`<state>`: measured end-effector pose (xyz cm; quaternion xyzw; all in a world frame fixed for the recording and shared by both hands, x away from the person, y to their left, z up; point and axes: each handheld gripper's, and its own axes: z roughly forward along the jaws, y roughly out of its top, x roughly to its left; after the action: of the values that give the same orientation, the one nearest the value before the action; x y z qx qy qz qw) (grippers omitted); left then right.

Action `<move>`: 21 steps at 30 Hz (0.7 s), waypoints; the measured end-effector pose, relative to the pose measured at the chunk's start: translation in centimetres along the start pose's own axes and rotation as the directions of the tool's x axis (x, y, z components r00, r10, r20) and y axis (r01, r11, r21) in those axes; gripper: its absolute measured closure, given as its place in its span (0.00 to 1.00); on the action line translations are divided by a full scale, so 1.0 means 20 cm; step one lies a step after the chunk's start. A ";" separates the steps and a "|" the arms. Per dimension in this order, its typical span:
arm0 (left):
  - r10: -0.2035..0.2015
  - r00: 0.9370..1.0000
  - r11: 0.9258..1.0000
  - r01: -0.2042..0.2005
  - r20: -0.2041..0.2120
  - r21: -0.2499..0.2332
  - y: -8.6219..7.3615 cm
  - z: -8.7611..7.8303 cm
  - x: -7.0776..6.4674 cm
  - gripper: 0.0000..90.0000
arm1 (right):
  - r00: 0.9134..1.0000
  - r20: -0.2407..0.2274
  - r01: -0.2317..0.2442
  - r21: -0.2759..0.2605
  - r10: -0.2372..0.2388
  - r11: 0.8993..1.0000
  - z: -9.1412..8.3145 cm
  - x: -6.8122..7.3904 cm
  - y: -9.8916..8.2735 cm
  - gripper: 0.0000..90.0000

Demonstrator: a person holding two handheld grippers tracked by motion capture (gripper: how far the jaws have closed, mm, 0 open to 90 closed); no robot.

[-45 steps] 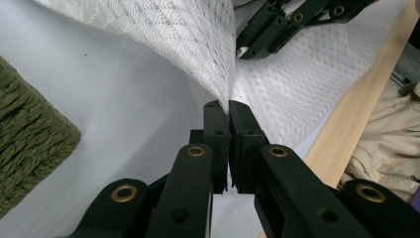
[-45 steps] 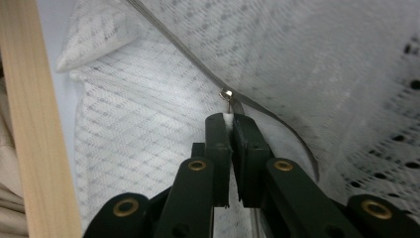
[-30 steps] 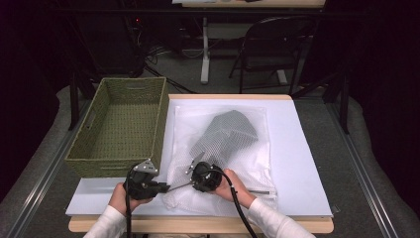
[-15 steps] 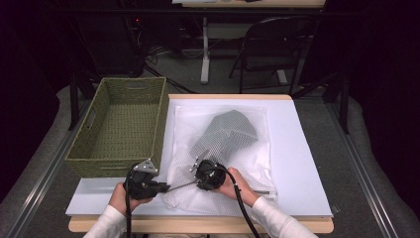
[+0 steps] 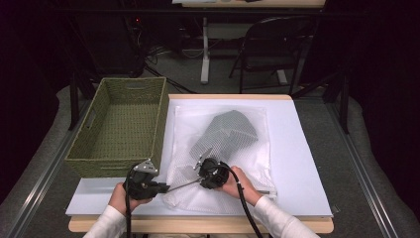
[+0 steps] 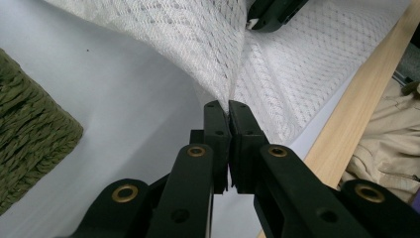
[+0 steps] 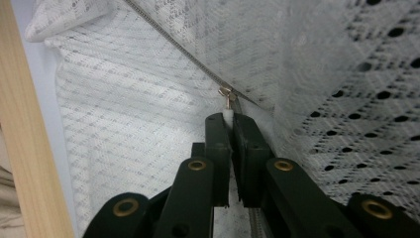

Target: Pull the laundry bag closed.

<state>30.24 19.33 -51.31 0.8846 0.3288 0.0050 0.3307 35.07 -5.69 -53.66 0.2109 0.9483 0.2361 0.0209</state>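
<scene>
Two hand-held grippers engaged: left hand-held gripper [image 6: 229, 106] clamped on mesh laundry bag [image 5: 257, 148] corner; right hand-held gripper [image 7: 228, 116] clamped on zipper pull [image 7: 227, 101]

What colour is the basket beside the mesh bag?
Olive green woven basket, clearest in the high view.

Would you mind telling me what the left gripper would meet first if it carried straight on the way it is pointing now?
Probably the right gripper. The left gripper, shut on the white mesh bag, points along the bag's taut edge, and the other gripper's dark tip sits just beyond in the left gripper view; depth is hard to judge.
</scene>
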 end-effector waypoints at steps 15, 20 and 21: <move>0.001 1.000 1.000 -0.001 -0.012 0.003 -0.01 -0.02 0.01 0.98 | 1.000 0.022 0.013 0.037 -0.014 0.999 -0.03 -0.02 -0.02 0.96; -0.021 1.000 1.000 0.021 -0.018 -0.008 -0.03 -0.03 0.03 0.98 | 0.997 0.073 -0.013 0.053 0.009 0.999 -0.05 -0.07 -0.05 1.00; -0.020 1.000 1.000 0.020 -0.016 -0.004 -0.03 -0.03 0.03 0.98 | 0.998 0.066 -0.016 0.051 0.013 0.999 -0.06 -0.09 -0.06 1.00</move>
<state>30.24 20.37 -51.27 0.8804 0.3403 0.0093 0.3301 36.00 -7.95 -53.25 0.2259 0.9514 0.2046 0.0447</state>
